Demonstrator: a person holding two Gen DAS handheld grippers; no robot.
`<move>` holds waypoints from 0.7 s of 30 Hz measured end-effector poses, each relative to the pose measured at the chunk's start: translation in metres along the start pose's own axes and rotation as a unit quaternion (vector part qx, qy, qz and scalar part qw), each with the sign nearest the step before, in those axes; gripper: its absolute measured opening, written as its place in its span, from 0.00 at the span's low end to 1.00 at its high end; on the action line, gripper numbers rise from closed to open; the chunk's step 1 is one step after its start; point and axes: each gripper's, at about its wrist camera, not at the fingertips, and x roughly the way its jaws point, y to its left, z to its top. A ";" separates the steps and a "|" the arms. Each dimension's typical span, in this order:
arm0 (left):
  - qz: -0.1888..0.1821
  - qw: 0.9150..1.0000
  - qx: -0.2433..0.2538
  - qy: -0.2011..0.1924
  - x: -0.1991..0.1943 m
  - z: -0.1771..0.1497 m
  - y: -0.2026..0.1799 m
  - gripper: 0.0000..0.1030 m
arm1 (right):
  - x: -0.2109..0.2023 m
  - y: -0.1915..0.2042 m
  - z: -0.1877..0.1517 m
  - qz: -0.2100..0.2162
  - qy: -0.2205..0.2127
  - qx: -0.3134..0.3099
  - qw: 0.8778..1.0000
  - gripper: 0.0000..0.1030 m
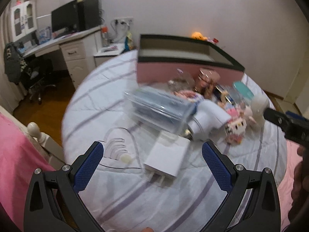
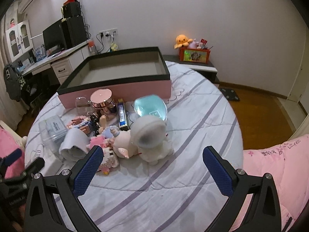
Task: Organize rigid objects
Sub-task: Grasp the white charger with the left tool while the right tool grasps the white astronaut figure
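Observation:
A pile of small objects lies on the striped bedspread in front of a pink box with a black rim [image 2: 115, 89], also in the left wrist view [image 1: 173, 71]. The pile holds a white astronaut figure [image 2: 152, 141], a teal clear case [image 2: 150, 108], a pink-lidded jar [image 2: 101, 98], a clear plastic box [image 1: 160, 106] and a white charger [image 1: 166, 158]. My left gripper [image 1: 152, 154] is open just above the charger. My right gripper [image 2: 152, 158] is open, near the astronaut figure. The left view is blurred.
A desk with a monitor [image 2: 58, 36] stands at the back left. A red box with plush toys [image 2: 194, 53] sits on a low cabinet at the back right. A pink quilt [image 2: 274, 166] lies at the right. The wooden floor [image 2: 256, 112] surrounds the bed.

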 end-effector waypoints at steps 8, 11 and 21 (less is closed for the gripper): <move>-0.001 0.999 0.009 0.036 0.031 -0.001 -0.004 0.97 | 0.025 -0.010 0.008 0.009 0.015 0.018 1.000 1.00; -0.009 0.999 0.000 0.040 0.038 -0.002 0.001 0.94 | 0.034 -0.018 0.011 0.020 0.018 0.031 0.999 1.00; -0.040 0.998 0.022 0.033 0.037 0.004 -0.006 0.45 | 0.053 -0.032 0.013 0.095 0.027 0.061 0.993 0.81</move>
